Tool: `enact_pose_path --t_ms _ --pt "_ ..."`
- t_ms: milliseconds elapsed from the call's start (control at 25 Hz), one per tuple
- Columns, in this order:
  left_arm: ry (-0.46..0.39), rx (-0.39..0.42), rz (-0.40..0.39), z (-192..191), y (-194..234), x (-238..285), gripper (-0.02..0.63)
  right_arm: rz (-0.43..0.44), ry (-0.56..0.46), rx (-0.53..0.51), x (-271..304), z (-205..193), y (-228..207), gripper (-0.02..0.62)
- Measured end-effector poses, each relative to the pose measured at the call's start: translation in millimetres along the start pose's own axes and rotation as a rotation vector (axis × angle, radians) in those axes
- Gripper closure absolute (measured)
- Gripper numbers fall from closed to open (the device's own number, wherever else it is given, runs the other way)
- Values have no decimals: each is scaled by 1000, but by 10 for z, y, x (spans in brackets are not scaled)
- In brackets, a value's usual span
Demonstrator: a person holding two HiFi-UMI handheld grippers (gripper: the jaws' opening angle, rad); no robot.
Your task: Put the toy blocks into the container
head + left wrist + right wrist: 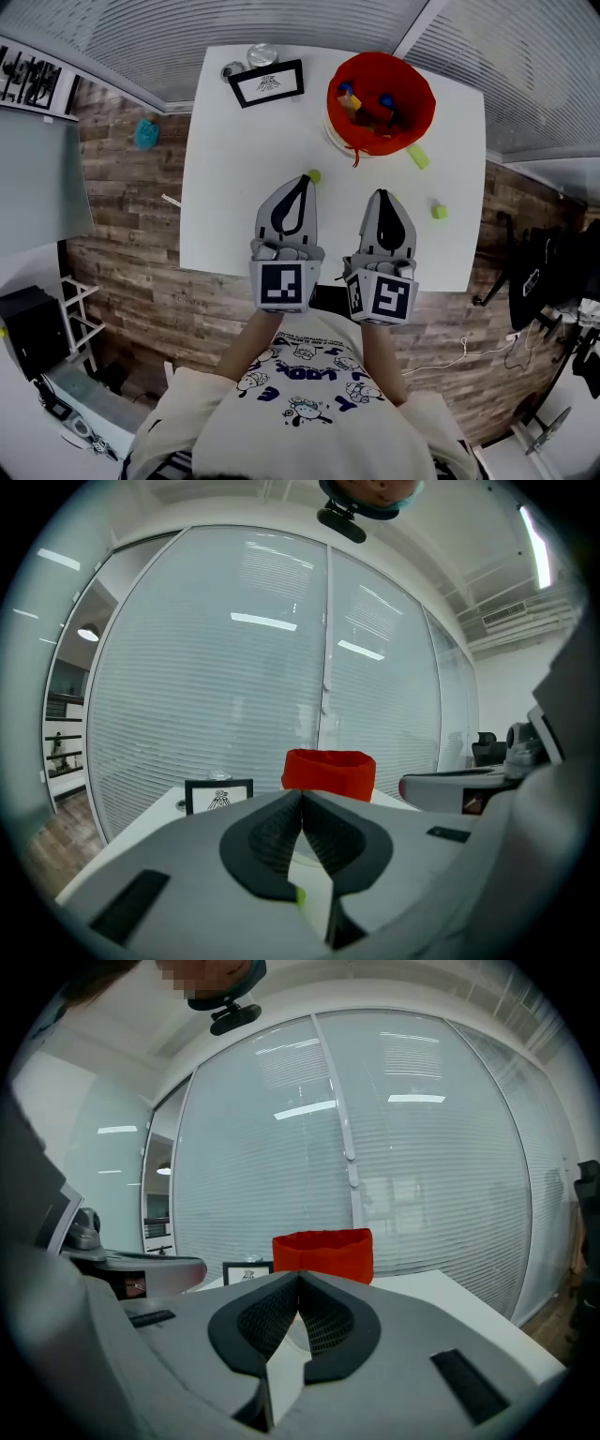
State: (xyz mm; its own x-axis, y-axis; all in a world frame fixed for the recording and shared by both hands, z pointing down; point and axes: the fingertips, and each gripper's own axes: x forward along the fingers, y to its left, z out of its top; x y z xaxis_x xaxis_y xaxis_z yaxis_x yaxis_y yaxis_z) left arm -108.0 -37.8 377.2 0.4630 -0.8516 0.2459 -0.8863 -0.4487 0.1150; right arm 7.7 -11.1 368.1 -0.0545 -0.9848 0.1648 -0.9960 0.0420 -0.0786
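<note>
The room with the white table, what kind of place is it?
Probably an office or lab room. It has glass walls with blinds, a plain white table on a wood-look floor, and a strip light on the ceiling.

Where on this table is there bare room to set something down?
Bare: the table's left side, from the picture frame to the near edge. Crowded: around the red container, a green block beside it, and under the left hand-held gripper and right hand-held gripper.

On the table (234,187), the container (419,127) stands at the far side with blocks (349,101) in it and the frame (266,83) to its left. Before it lie a middle block (314,175), a side block (418,157) just beside the container, and a right block (439,211) nearer.
</note>
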Motion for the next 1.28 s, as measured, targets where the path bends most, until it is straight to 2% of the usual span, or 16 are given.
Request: enact_pose_path --t_ms 280,480,1040,1280 --pt "58 -9 42 -184 34 57 575 24 43 17 25 -134 -65 565" --pt "61 -18 66 -275 58 104 575 26 70 26 51 -205 -126 565" --pt "146 -36 50 -546 -20 269 565 26 141 44 161 -486 -225 565" --pt "191 -41 56 -689 11 334 528 34 160 47 200 -571 -225 565"
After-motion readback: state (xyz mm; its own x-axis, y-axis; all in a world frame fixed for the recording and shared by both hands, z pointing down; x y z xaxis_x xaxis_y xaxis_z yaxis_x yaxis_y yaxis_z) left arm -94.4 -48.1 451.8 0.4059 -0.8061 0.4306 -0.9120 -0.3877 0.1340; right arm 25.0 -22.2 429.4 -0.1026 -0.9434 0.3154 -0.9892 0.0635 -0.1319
